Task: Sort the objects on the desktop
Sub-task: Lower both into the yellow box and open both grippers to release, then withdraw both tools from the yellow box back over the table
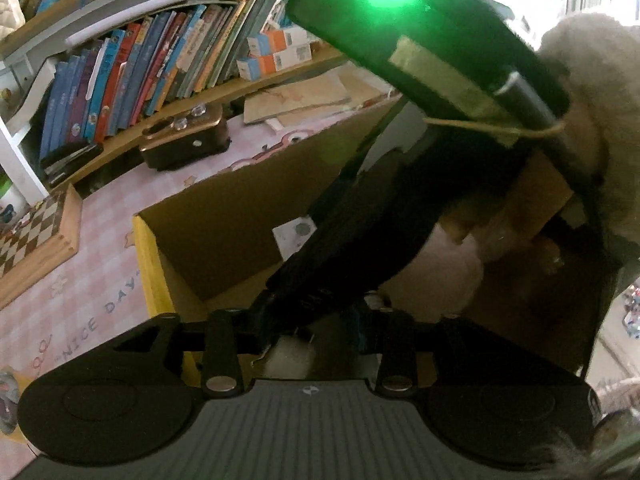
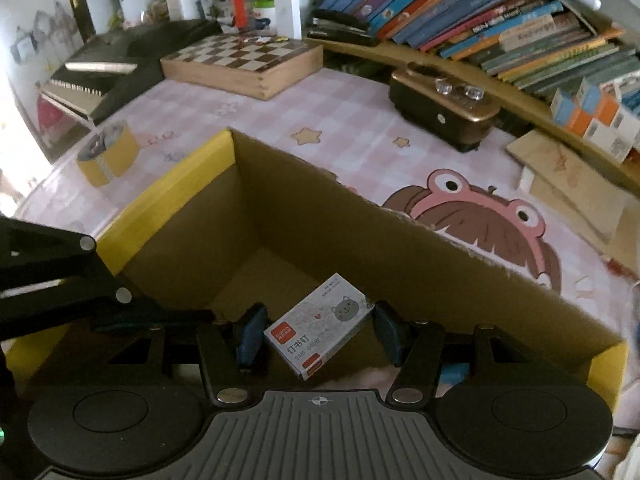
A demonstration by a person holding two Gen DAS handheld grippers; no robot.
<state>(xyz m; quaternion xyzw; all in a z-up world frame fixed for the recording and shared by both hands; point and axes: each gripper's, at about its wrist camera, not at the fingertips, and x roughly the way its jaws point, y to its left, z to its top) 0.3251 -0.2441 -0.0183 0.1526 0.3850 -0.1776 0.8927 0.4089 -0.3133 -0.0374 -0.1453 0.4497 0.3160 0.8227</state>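
Right gripper (image 2: 318, 334): spread wide over the box (image 2: 168, 200), 2 blue pads either side of the staples (image 2: 320, 326), not touching.
Staples: lying tilted on the box floor.
Left gripper (image 1: 320, 320): fingertips hidden; cannot tell.
Risk: both grippers crowd 1 box, so lifting out may knock its wall.

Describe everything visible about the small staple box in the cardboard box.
The small white-grey cardboard staple box has a grey cat drawing, small hearts, red corner labels and printed Chinese text. It appears closed and undamaged, turned diagonally inside the open brown cardboard box with yellow-taped edges, apparently on its floor. It sits between the open blue-padded fingers of the right tongs, which do not visibly touch it.
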